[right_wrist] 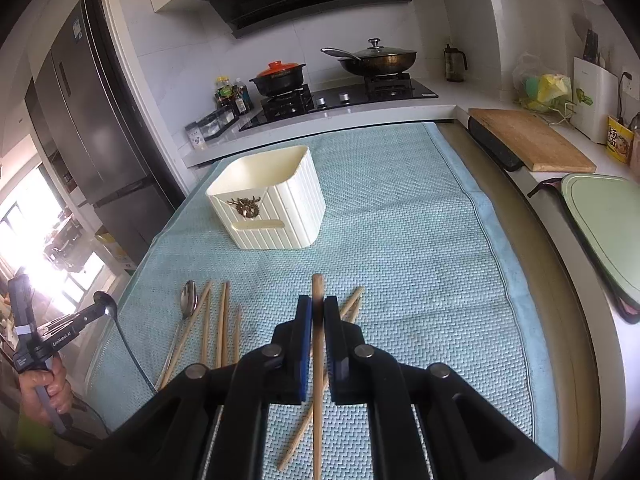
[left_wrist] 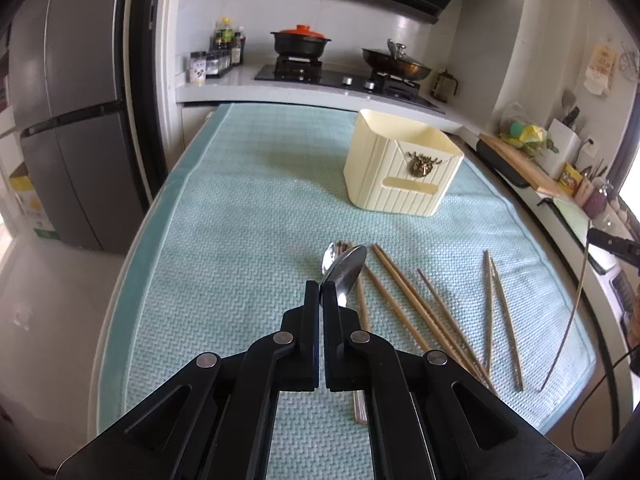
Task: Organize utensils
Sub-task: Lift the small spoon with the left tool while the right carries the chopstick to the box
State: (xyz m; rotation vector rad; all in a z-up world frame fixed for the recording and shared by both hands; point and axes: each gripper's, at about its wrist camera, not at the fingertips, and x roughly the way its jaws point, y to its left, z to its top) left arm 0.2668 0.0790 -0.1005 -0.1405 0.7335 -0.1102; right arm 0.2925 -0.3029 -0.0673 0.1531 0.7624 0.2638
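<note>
Spoon: shiny metal spoon point(left_wrist: 347, 270), squeezed tight in the left gripper point(left_wrist: 321, 292).
Chopstick: long wooden chopstick point(right_wrist: 317, 344), squeezed tight in the right gripper point(right_wrist: 318, 307).
Box: cream ribbed plastic box point(right_wrist: 267, 197), on the pale blue cloth point(right_wrist: 400, 240).

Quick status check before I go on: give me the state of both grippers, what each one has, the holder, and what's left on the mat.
left gripper: shut on a spoon, lifted off the mat
right gripper: shut on a chopstick
cream holder: upright, looks empty
second spoon: lying on the mat
loose chopsticks: lying scattered on the mat
teal mat: spread flat
</note>
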